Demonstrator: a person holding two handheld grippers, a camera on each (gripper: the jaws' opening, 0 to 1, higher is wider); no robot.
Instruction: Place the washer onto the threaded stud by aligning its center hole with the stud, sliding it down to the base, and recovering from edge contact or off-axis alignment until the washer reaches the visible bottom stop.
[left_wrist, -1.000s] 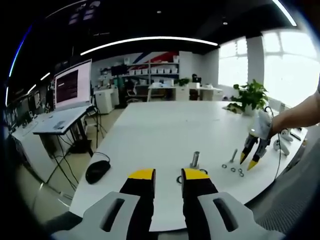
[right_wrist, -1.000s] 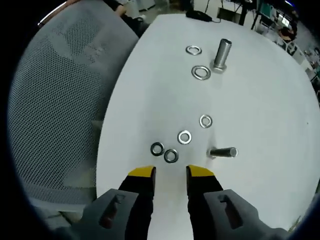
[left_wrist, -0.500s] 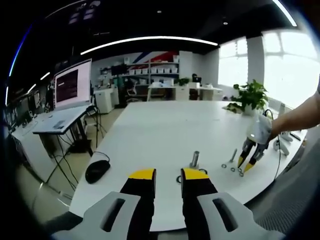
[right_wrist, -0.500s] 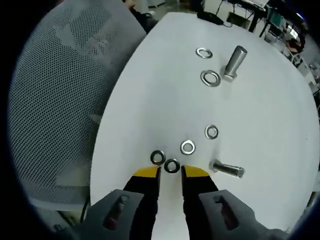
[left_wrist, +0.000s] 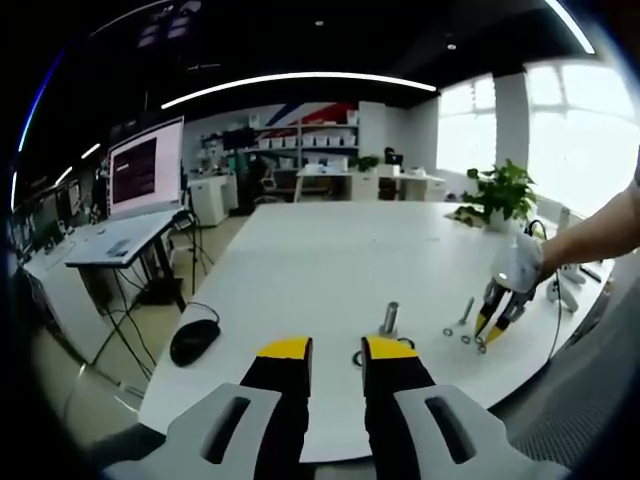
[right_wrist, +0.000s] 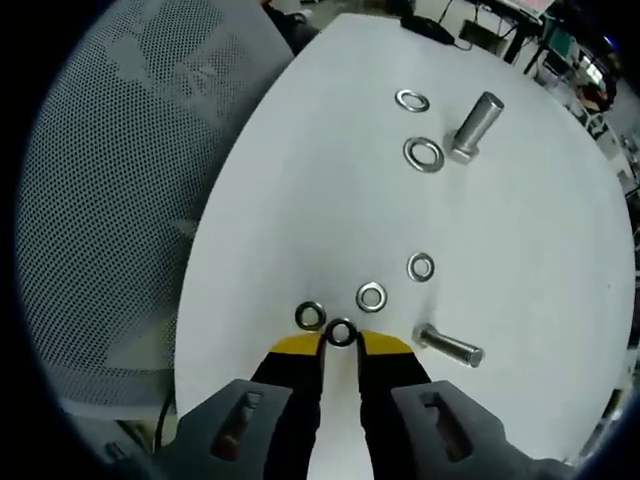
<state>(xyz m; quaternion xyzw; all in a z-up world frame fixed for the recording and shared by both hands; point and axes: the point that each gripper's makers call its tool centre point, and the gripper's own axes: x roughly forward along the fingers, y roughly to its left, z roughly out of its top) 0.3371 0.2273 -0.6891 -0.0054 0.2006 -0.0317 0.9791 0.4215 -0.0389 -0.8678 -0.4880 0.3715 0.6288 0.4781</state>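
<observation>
Left gripper view: the left hand-held gripper (left_wrist: 334, 352) is seen low over the white surface (left_wrist: 320, 255) with its jaws parted and nothing between them; the upright threaded stud (left_wrist: 390, 318) is seen just beyond the tips, a black mouse (left_wrist: 195, 342) near the surface's edge, and the right hand-held gripper (left_wrist: 496, 326) tipped down among small washers. Right gripper view: the right hand-held gripper (right_wrist: 340, 345) is seen with jaws narrowed around a dark washer (right_wrist: 342, 332) lying on the surface (right_wrist: 300, 190), though a firm grasp cannot be told. Beside it are noted another dark washer (right_wrist: 311, 316), two lighter washers (right_wrist: 372, 296), a lying bolt (right_wrist: 450, 346), and, well apart, the threaded stud (right_wrist: 474, 124) with a washer (right_wrist: 424, 155) at its base.
</observation>
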